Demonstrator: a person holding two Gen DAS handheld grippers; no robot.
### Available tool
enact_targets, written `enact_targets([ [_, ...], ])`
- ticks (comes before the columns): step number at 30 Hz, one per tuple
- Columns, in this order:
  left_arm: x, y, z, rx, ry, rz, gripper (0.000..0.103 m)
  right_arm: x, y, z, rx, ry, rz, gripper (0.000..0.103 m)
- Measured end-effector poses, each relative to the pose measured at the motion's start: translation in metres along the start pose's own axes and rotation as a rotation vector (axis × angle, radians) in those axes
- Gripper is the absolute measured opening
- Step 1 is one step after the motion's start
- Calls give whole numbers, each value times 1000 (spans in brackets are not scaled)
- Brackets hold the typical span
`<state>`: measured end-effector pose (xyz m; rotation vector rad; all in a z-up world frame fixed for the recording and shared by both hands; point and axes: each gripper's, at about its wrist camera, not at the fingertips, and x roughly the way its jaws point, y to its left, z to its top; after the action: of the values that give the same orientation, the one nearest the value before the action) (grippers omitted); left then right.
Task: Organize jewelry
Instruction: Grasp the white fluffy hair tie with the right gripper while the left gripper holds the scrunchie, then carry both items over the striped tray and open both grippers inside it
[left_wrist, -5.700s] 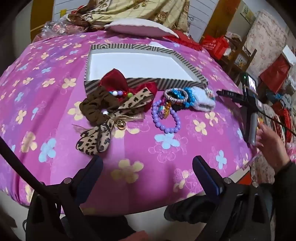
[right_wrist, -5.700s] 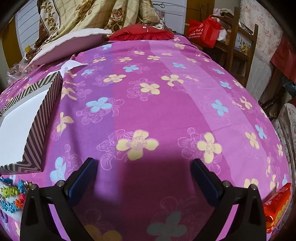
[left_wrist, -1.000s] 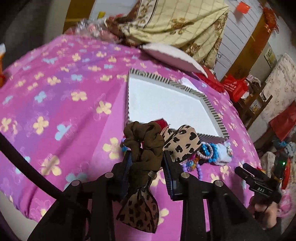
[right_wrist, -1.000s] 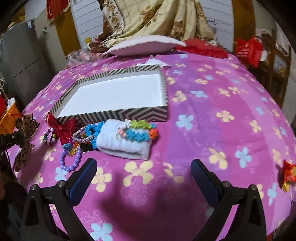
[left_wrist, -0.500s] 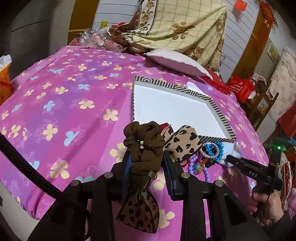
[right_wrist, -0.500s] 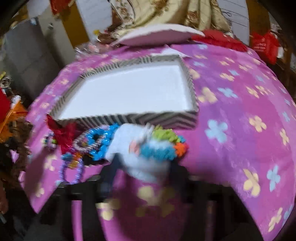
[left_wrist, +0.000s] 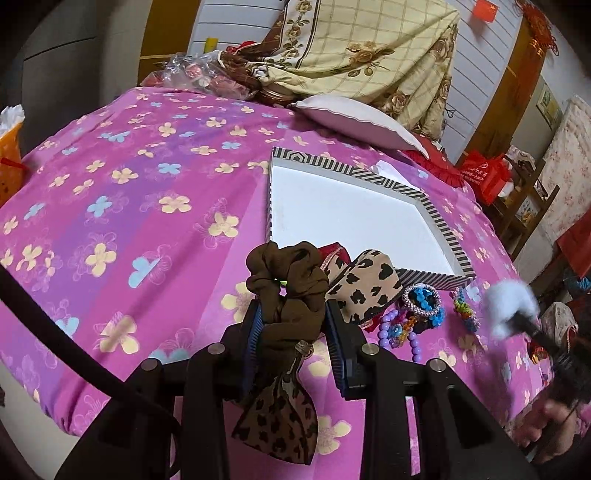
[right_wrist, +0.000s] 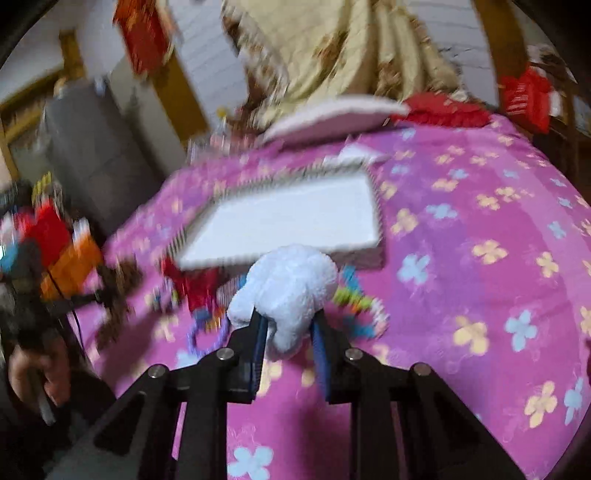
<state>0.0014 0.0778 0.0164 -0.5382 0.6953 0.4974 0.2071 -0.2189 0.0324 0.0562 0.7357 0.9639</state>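
Covering the whole work surface, a magenta bedspread (left_wrist: 122, 206) printed with yellow and blue flowers serves as ground for all items. Behind the tray: a pale pillow (left_wrist: 354, 118), a cream floral quilt (left_wrist: 369, 48) heaped against a white panelled wall, a red cushion (right_wrist: 443, 110). To the tray's right, beyond the bed edge: a red bag (left_wrist: 484, 177) and wooden shelving.

Container: one shallow tray (left_wrist: 369, 173) with black-and-white striped rim and a white floor with no items on it, lying flat mid-bed.

Loose jewelry, all in front of the tray's near rim: purple bead bracelet (left_wrist: 402, 336), blue beaded bracelet (left_wrist: 424, 299) ringed with small pale beads, multicoloured bracelet (left_wrist: 465, 314), red bow (right_wrist: 195, 284), the last blurred in the right wrist view.

Held items: left gripper (left_wrist: 293, 332), jaws pressed together on a brown scrunchie (left_wrist: 288, 280) with leopard-print bow tails hanging below and a leopard loop beside it, raised in front of the tray's near left corner. Right gripper (right_wrist: 288, 332), jaws having just been closing, pinches a white fluffy hair band (right_wrist: 288, 291), lifted off the bedspread in front of the tray's near rim; heavy motion blur.

A person's hands show at the frame edges on each gripper's handle.
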Motion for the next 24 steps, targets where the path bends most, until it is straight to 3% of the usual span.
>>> enact_targets([
  [4, 1, -3, 0, 13, 3, 10, 2, -18, -17, 6, 90, -101, -35, 24],
  [12, 3, -9, -1, 39, 15, 43, 2, 3, 8, 3, -20, -9, -96, 24],
  [16, 3, -10, -2, 43, 15, 53, 2, 12, 21, -5, -78, 43, -76, 24],
  [24, 3, -10, -2, 40, 18, 50, 2, 27, 30, -15, -137, 66, -113, 24],
])
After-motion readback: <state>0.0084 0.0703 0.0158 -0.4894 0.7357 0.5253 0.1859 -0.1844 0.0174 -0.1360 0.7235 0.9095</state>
